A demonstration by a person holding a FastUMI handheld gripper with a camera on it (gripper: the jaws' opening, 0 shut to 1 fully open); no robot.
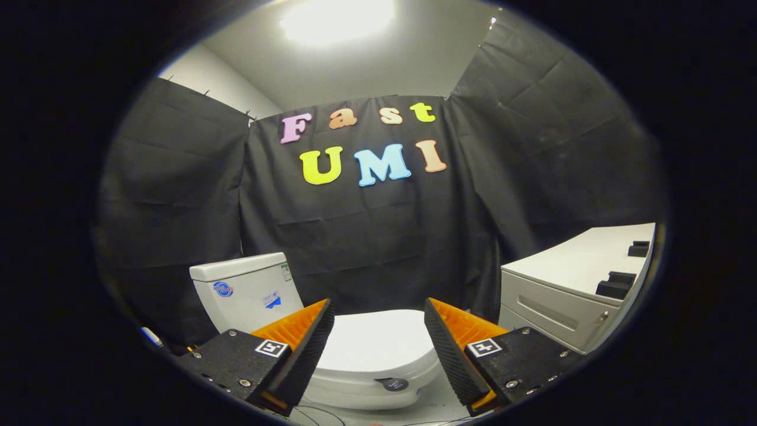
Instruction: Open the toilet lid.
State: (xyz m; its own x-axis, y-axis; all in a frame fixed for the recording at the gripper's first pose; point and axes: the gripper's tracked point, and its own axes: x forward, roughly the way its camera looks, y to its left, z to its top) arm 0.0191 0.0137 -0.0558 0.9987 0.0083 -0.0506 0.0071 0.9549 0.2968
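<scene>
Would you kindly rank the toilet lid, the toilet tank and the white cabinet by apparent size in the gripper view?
1. White cabinet
2. Toilet lid, partly hidden behind the open claw
3. Toilet tank
Lid and tank look close; unsure.

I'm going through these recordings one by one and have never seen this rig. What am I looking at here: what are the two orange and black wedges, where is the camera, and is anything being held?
The camera rides on a hand-held gripper and looks forward along its two fingers; a person carries it, there is no robot arm. The orange and black wedges are those fingers, spread wide apart with nothing between them, so nothing is held. Just ahead of them, seen through the gap, is a white toilet with its lid lying flat, closed. A small dark round button sits at the toilet's front edge. The white tank stands beyond the left finger, against the black cloth wall. Beyond the right finger is a white cabinet with a drawer, and two small black objects rest on its top. The job is to lift the lid, and it has not been touched yet.
</scene>
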